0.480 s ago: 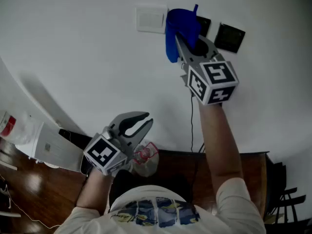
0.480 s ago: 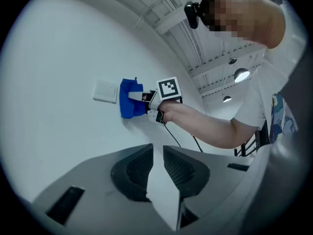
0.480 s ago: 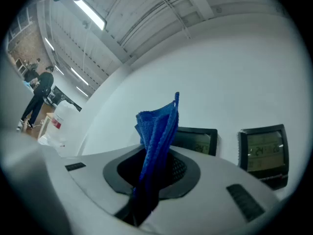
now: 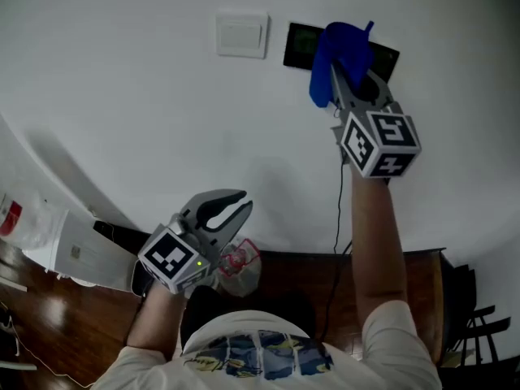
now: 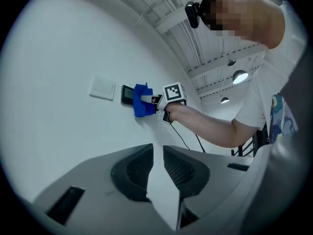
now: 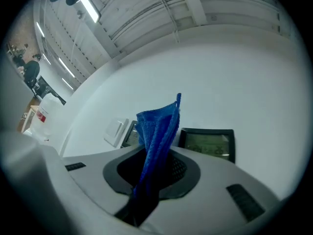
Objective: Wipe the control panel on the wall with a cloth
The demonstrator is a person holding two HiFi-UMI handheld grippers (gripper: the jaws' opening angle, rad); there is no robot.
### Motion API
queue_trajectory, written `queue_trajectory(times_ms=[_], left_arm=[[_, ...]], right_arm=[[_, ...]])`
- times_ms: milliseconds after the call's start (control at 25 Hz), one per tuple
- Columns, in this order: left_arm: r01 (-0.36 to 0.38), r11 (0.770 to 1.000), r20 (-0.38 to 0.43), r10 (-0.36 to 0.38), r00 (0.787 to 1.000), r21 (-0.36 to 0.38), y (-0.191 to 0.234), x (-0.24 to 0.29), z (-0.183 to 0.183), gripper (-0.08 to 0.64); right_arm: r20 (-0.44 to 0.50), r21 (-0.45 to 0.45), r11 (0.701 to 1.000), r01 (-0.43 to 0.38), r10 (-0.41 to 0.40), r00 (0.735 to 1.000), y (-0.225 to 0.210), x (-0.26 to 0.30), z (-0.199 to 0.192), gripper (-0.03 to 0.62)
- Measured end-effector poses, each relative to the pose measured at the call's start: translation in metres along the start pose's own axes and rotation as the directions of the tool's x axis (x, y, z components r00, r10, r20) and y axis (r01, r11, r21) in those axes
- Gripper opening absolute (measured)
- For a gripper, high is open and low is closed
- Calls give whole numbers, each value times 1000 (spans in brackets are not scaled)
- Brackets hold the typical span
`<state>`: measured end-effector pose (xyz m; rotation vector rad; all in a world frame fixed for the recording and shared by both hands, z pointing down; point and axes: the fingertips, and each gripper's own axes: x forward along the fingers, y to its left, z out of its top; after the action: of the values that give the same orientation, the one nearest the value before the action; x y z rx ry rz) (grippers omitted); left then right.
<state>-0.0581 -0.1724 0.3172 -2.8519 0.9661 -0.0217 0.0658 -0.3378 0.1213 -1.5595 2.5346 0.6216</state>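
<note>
Two black control panels are set in the white wall, a left panel [image 4: 301,45] and a right panel [image 4: 385,60]. My right gripper [image 4: 348,78] is raised to the wall and shut on a blue cloth [image 4: 335,59]. The cloth lies over the gap between the panels and the right panel's left edge. The right gripper view shows the cloth [image 6: 156,131] hanging from the jaws, with the right panel [image 6: 208,143] beside it. My left gripper [image 4: 231,205] is held low, away from the wall. Its jaws stand almost together, with nothing between them.
A white switch plate [image 4: 242,35] sits left of the panels. A black cord [image 4: 338,210] runs down the wall to a dark wooden tabletop [image 4: 406,283]. White boxes [image 4: 73,250] stand at the left. Crumpled plastic [image 4: 241,268] lies below my left gripper.
My right gripper has slid the cloth to the right along the wall. The left panel, covered before, now shows. The left gripper has stayed put.
</note>
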Motion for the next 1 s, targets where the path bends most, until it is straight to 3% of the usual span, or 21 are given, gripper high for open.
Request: queue_trajectory(times_ms=[600, 1000], left_arm=[[4, 1000, -1, -4, 1000, -3, -8, 7, 5, 43], [26, 1000, -6, -27, 1000, -1, -15, 15, 5, 43]], right_arm=[[5, -32, 998, 46, -46, 999, -35, -21, 3, 75], [-22, -42, 983, 176, -177, 984, -107, -59, -8, 75]])
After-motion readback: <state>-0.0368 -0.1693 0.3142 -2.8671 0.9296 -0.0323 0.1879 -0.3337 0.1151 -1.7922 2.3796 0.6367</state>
